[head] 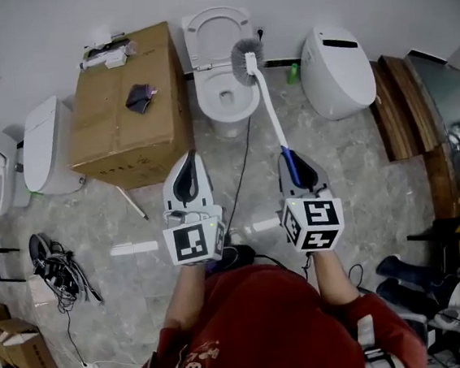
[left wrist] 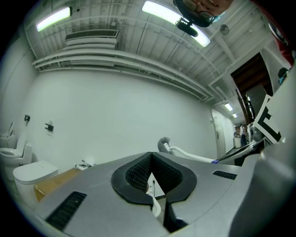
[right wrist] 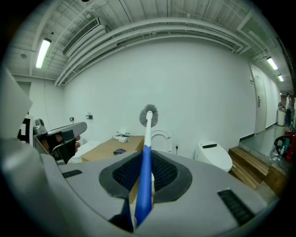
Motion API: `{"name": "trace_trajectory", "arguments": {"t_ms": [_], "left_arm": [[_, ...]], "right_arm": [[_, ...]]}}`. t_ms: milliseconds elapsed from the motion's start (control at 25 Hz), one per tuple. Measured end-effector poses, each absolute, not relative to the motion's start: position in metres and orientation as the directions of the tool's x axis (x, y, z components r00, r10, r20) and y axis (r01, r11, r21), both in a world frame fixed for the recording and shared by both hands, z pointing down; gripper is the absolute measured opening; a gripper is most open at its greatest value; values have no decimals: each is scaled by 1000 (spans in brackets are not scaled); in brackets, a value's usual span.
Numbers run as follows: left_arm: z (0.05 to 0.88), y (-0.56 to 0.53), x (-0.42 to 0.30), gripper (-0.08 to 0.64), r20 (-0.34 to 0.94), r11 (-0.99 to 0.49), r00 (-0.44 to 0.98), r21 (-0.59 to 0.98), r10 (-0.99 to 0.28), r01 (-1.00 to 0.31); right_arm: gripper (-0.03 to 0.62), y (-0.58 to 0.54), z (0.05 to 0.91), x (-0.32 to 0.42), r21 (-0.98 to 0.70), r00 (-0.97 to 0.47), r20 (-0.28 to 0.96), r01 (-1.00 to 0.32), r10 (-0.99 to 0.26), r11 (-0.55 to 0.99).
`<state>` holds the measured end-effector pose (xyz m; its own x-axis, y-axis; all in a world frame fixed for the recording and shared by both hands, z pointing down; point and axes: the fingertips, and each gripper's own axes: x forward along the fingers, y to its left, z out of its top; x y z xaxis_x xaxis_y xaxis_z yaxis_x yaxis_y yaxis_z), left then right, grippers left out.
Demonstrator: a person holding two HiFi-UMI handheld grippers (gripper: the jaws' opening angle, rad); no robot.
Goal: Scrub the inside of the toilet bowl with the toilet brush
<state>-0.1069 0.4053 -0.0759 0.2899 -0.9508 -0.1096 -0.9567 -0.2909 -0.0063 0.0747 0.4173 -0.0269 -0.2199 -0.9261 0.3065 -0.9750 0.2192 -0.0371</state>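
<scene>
Gripping the white-shafted toilet brush (head: 268, 106) by its blue plastic handle end, our right gripper (head: 298, 166) has its ribbed black pads pinched tight on that grip. The long shaft therefore stands out ahead of us. Holding it so far back buys reach: we can stand off from the white ceramic toilet bowl (head: 226, 99) and let the grey bristle head do the close work.

In the head view the bristle head overlaps the bowl's right rim, just below the raised lid. The right gripper view sets it against the wall above the toilet, so we judge it is aloft rather than down inside, and scrubbing has not begun. The tip needs to dip into the bowl first.

Our left gripper (head: 186, 174) hangs beside the right one with its pads pressed together on nothing. A pale strip shows through the gap behind the tips. It is probably something on the floor beyond, though that view is too cramped for us to be sure. One hand suffices for the brush, so the left keeps clear.

A large brown cardboard box (head: 128, 108) stands just left of the toilet and limits any swing that way. A thin black cable (head: 243, 169) trails from the toilet towards our feet.
</scene>
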Motion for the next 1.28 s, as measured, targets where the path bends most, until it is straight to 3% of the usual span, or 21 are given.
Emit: {"name": "trace_trajectory", "arguments": {"t_ms": [600,1280], "left_arm": [[-72,314,-125,12,-107,-283,283,-22,-953,-959],[-80,115,-43,12,-83,-222,224,-32,-971,-975]], "right_arm": [[61,319,-21,64,-46,-212,293,-977,-932,208],[61,111,-23,143,-71,-283,304,-959,-910,275]]}}
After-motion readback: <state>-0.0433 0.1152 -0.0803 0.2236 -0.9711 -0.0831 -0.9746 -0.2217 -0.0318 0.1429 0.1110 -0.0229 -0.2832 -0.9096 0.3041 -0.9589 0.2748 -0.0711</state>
